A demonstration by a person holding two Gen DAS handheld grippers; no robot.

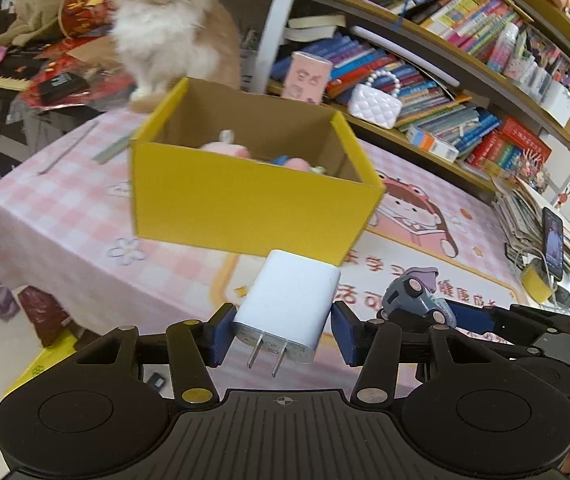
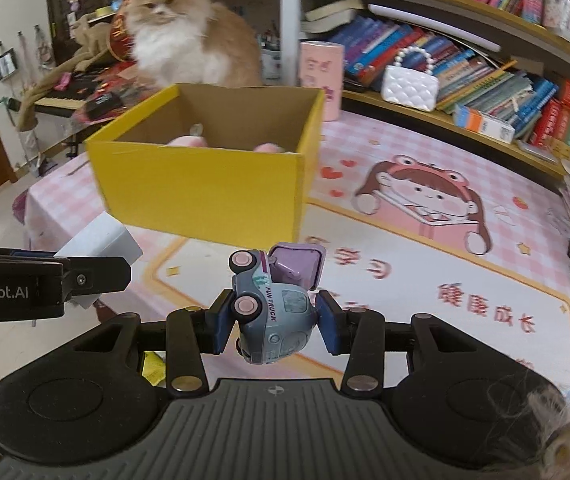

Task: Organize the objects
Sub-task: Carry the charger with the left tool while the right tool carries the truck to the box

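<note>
My left gripper (image 1: pixel 283 330) is shut on a white plug charger (image 1: pixel 289 304), prongs toward the camera, held above the table in front of the yellow box (image 1: pixel 245 196). My right gripper (image 2: pixel 273 326) is shut on a grey toy truck (image 2: pixel 275 308) with a purple back, also held short of the yellow box (image 2: pixel 205 188). The box is open-topped and holds pink toys (image 1: pixel 225 148). The truck and right gripper show at the right of the left wrist view (image 1: pixel 417 296). The charger and left gripper show at the left of the right wrist view (image 2: pixel 97 248).
A fluffy orange-white cat (image 2: pixel 189 28) sits behind the box on the pink checked tablecloth (image 2: pixel 425 280). A pink cylinder (image 2: pixel 321 76) and a white quilted purse (image 2: pixel 409 84) stand at the bookshelf (image 2: pixel 485 92). A phone (image 1: pixel 553 240) stands at right.
</note>
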